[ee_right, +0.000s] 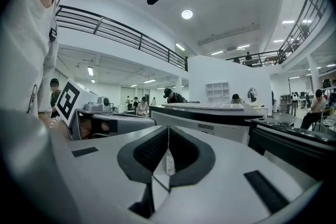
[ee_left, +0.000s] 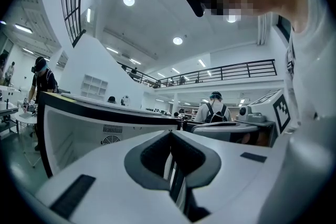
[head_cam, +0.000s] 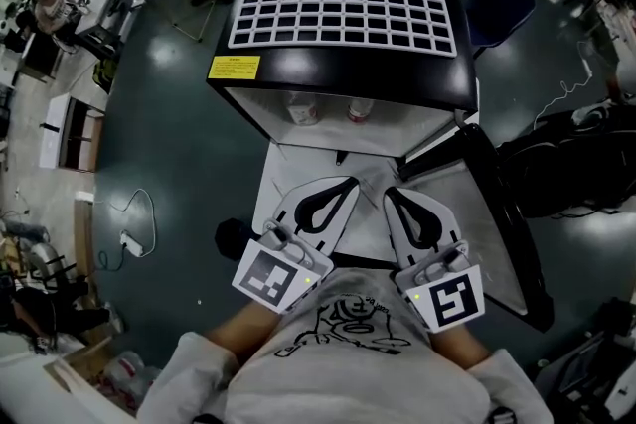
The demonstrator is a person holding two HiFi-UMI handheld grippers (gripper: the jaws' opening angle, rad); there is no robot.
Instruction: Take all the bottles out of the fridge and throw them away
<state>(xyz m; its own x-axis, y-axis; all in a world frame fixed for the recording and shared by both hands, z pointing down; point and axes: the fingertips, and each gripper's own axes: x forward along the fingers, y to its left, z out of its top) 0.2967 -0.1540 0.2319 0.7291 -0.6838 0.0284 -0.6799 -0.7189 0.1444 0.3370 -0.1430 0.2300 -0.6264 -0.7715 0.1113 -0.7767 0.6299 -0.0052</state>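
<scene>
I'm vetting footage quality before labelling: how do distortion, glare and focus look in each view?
Head view: heavy fisheye bending; bright glare on the fridge top and floor; the two bottles inside look pale and soft. Left gripper view: black circular vignette, ceiling lamps blown out. Right gripper view: same vignette and bright lamps; background fairly sharp.
</scene>
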